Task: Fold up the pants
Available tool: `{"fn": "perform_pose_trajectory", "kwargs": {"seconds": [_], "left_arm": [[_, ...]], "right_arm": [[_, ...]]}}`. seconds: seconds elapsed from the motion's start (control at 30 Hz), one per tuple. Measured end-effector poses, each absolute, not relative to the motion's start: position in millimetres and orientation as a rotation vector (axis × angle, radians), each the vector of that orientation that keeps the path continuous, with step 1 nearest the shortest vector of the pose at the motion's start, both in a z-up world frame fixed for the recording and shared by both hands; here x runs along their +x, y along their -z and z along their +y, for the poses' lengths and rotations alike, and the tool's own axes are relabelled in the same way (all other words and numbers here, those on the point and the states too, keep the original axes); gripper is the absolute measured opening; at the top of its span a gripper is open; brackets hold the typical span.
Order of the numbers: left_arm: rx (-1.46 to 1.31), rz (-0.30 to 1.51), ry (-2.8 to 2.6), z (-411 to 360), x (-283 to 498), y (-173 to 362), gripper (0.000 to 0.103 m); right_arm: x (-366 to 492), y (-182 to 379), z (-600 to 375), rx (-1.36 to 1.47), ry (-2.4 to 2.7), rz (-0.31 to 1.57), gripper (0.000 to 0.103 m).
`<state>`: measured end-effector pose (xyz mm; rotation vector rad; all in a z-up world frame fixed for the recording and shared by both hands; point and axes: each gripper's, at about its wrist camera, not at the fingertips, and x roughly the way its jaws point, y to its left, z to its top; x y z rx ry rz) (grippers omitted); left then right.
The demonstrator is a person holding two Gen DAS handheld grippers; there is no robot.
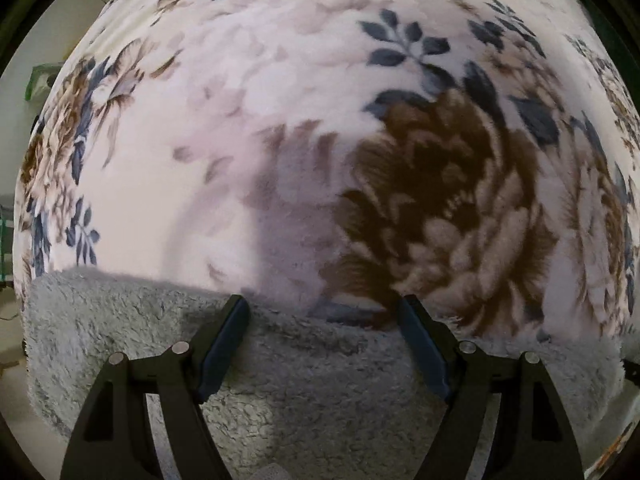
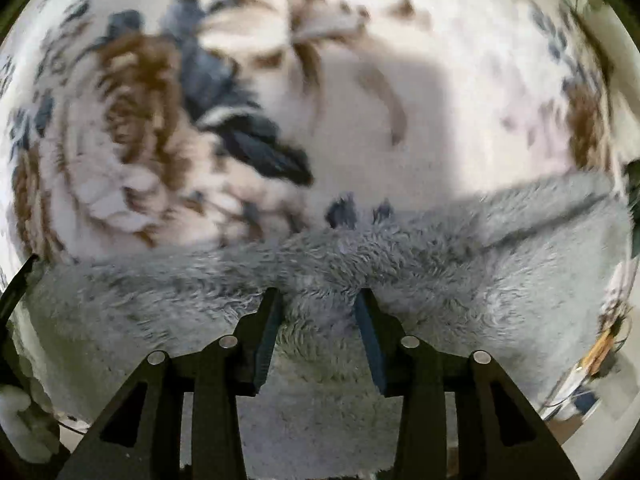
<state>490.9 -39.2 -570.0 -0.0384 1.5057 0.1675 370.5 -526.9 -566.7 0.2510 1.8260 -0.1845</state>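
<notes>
The pants are fluffy grey fleece [image 1: 320,380] and lie on a floral blanket [image 1: 280,120]. In the left wrist view my left gripper [image 1: 322,308] is open, its fingers wide apart over the pants' far edge, with nothing held. In the right wrist view the grey pants [image 2: 480,264] fill the lower half. My right gripper [image 2: 318,300] has its fingers partly closed, with a bunched ridge of the fleece between them. The view is blurred, so I cannot tell if the pads press the fabric.
The white blanket with brown flowers and blue leaves [image 2: 140,120] covers the whole surface. A green object [image 1: 40,80] shows past the blanket's left edge. Cables and small items [image 2: 600,352] lie off the right edge.
</notes>
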Motion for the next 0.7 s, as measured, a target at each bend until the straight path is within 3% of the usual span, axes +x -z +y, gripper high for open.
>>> {"fn": "perform_pose_trajectory", "kwargs": {"seconds": [0.03, 0.2, 0.37, 0.43, 0.53, 0.63, 0.7], "left_arm": [[-0.036, 1.506, -0.17, -38.7, 490.3, 570.6, 0.077], [-0.017, 1.497, -0.169, -43.9, 486.5, 571.4, 0.077], [-0.01, 1.497, -0.173, -46.8, 476.3, 572.4, 0.077], [-0.013, 1.497, -0.172, -43.3, 483.6, 572.3, 0.077], [-0.011, 1.495, -0.17, -45.2, 485.8, 569.5, 0.077], [-0.007, 1.492, -0.17, -42.8, 483.8, 569.9, 0.077], [-0.006, 1.491, -0.172, -41.1, 484.8, 567.4, 0.077]], "right_arm": [[369.6, 566.2, -533.4, 0.256, 0.197, 1.802, 0.002], [372.6, 532.2, -552.1, 0.23, 0.258, 1.617, 0.0], [370.3, 525.0, -607.1, 0.46, 0.241, 1.689, 0.001], [367.7, 518.9, -627.2, 0.428, 0.281, 1.67, 0.009], [363.9, 525.7, -654.2, 0.456, 0.331, 1.699, 0.059], [360.6, 544.9, -680.9, 0.539, 0.394, 1.738, 0.06], [357.7, 560.4, -691.5, 0.628, 0.434, 1.755, 0.039]]}}
